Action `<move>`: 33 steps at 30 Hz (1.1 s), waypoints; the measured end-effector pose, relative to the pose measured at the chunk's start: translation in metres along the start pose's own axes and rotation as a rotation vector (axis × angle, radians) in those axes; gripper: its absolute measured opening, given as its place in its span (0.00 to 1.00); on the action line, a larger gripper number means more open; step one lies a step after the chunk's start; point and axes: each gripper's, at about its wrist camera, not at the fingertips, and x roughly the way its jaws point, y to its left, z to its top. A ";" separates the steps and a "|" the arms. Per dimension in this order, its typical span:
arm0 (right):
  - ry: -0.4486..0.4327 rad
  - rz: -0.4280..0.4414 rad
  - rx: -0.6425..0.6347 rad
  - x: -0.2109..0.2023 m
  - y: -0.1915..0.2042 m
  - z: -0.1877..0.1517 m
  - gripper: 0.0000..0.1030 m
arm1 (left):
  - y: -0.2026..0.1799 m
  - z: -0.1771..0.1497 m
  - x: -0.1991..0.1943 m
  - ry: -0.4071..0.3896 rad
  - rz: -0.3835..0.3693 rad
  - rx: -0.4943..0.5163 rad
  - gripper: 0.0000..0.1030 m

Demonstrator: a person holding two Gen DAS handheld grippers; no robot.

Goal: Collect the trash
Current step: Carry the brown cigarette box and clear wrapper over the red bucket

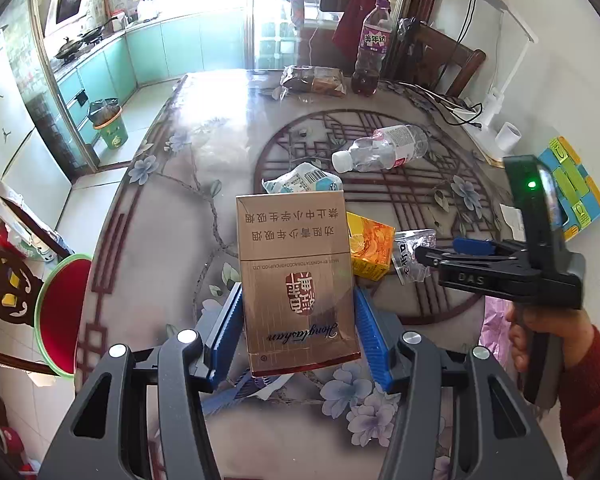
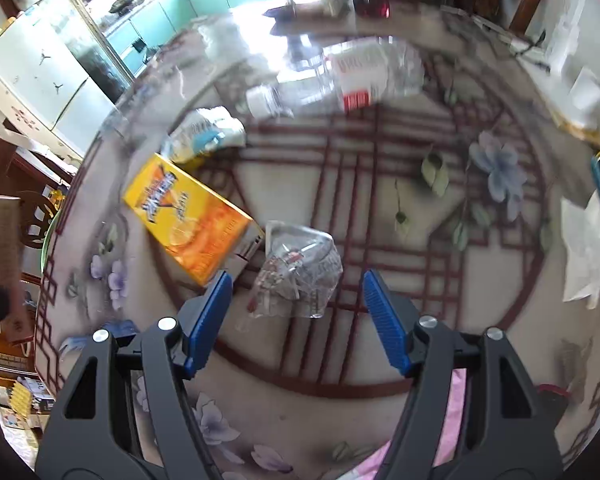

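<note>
Trash on the desk (image 1: 172, 248): a cigarette pack (image 1: 296, 284) is clamped in the left claw (image 1: 296, 320), and the right claw (image 2: 296, 308) gapes over a clear wrapper (image 2: 300, 268).

At lower centre of the left view the blue pads grip the pack's two sides, holding it clear of the desk, probably for carrying to the red bin (image 1: 60, 316) at the left edge. In the right view the jaws stand wide and empty, either side of the crumpled wrapper at centre frame, likely lining up a pinch. Just beside it lies a yellow carton (image 2: 192, 220); further up, a white packet (image 2: 204, 136) and a toppled clear bottle (image 2: 340, 80). The right view is motion-blurred, so labels are unreadable, and I cannot tell whether the pads touch the wrapper. The pack hides the desk behind it.
</note>
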 end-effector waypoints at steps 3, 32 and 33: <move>0.015 0.040 0.023 0.012 -0.004 0.001 0.22 | 0.002 0.000 0.000 0.002 0.004 -0.004 0.50; -0.216 0.105 -0.050 -0.096 0.044 0.016 0.10 | 0.024 0.005 -0.009 -0.018 -0.004 -0.028 0.50; -0.219 0.109 -0.059 -0.098 0.049 0.017 0.10 | 0.026 0.005 -0.009 -0.019 -0.003 -0.032 0.50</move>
